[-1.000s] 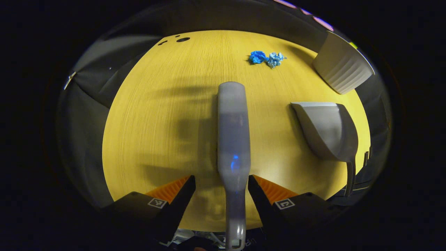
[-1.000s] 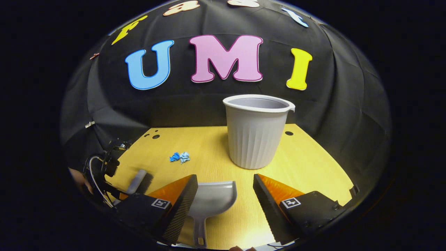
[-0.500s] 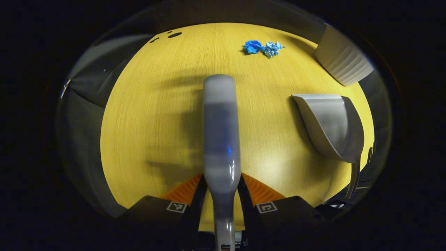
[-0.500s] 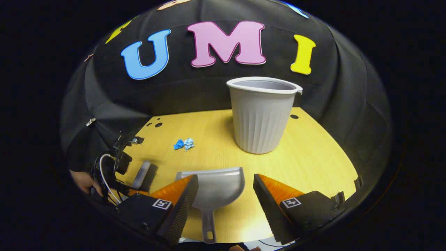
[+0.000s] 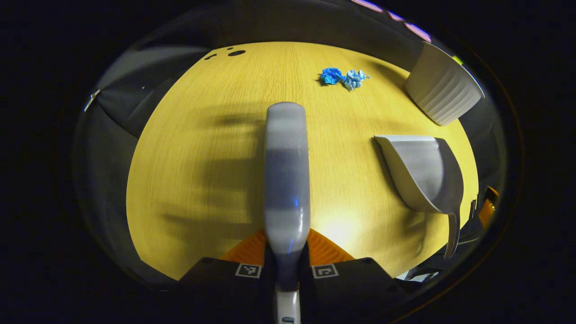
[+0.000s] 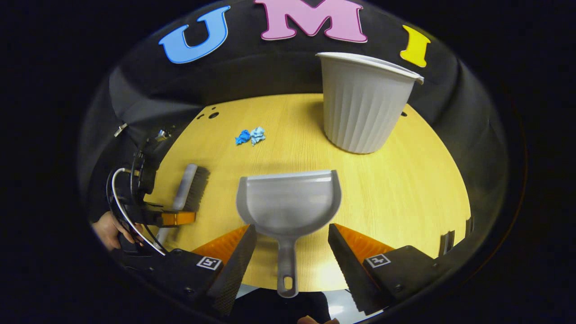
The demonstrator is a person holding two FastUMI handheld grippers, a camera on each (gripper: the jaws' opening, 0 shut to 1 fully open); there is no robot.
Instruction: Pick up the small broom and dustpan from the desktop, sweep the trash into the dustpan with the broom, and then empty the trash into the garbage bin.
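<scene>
Broom handle clamped between left gripper fingers, dustpan handle between spread right gripper fingers

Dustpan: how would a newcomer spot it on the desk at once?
On the yellow desk, look in front of the tall ribbed bin. The dustpan lies flat there, its handle pointing between the open right gripper fingers. Unlike the narrow broom beside it, it is a wide grey scoop.

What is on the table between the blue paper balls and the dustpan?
Nothing. Between the blue paper balls and the dustpan lies only bare yellow table, as the right gripper view shows.
</scene>
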